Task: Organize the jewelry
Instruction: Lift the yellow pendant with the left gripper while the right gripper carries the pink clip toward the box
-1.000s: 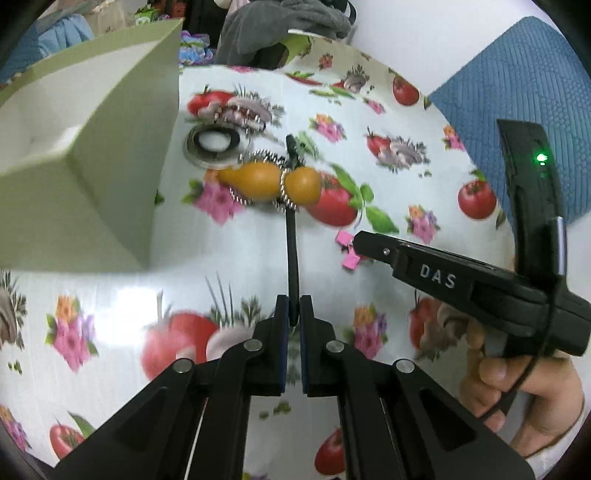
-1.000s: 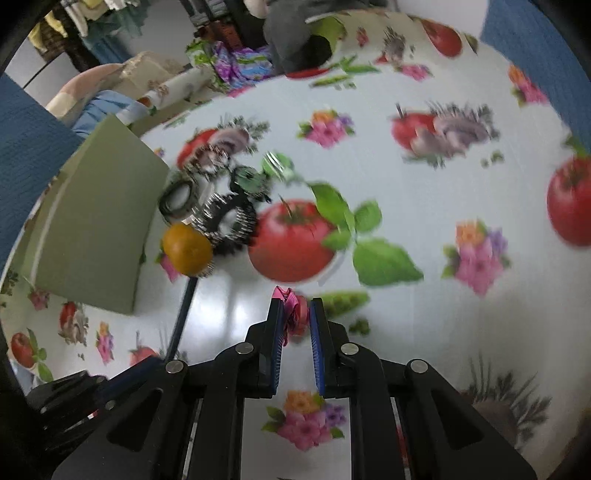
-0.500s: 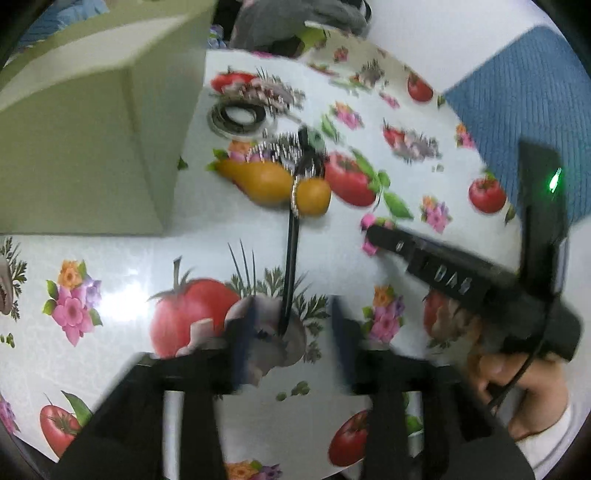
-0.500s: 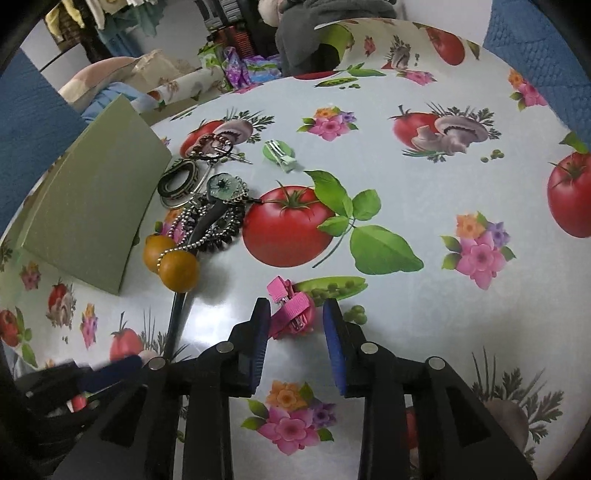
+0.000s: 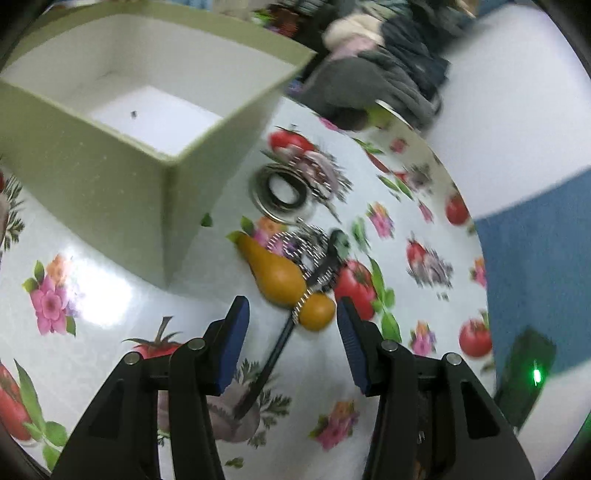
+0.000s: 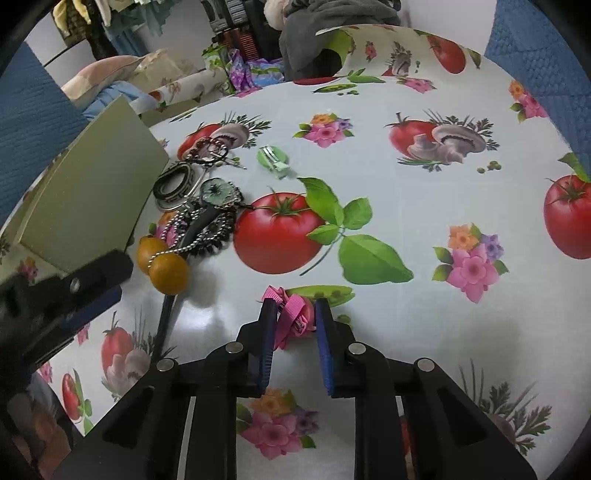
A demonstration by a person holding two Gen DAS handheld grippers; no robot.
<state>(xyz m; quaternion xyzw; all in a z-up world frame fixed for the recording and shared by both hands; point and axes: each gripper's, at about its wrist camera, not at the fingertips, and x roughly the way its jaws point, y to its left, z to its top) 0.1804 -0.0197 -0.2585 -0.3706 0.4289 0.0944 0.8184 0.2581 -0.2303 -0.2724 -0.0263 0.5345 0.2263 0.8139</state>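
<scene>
A pendant of two orange beads (image 5: 284,280) on a black cord (image 5: 266,369) lies on the fruit-print tablecloth, tangled with a silver bead chain (image 5: 295,247). My left gripper (image 5: 291,314) is open, its jaws either side of the smaller bead. The beads also show in the right wrist view (image 6: 162,262). My right gripper (image 6: 293,314) is open around a pink bow hair clip (image 6: 291,314) lying on the cloth. Stacked bangles (image 5: 282,192) lie behind the pendant. An open green box (image 5: 110,166), white inside, stands at left.
A green hair clip (image 6: 273,158), a dark beaded bracelet (image 6: 208,147) and a round green pendant (image 6: 218,192) lie near the bangles (image 6: 175,181). Clothes and clutter sit beyond the table's far edge (image 6: 306,29). A blue quilted surface (image 5: 535,258) lies right of the table.
My left gripper opened, let go of the black cord and moved forward to the orange beads. My right gripper opened off the pink clip, which now lies on the cloth.
</scene>
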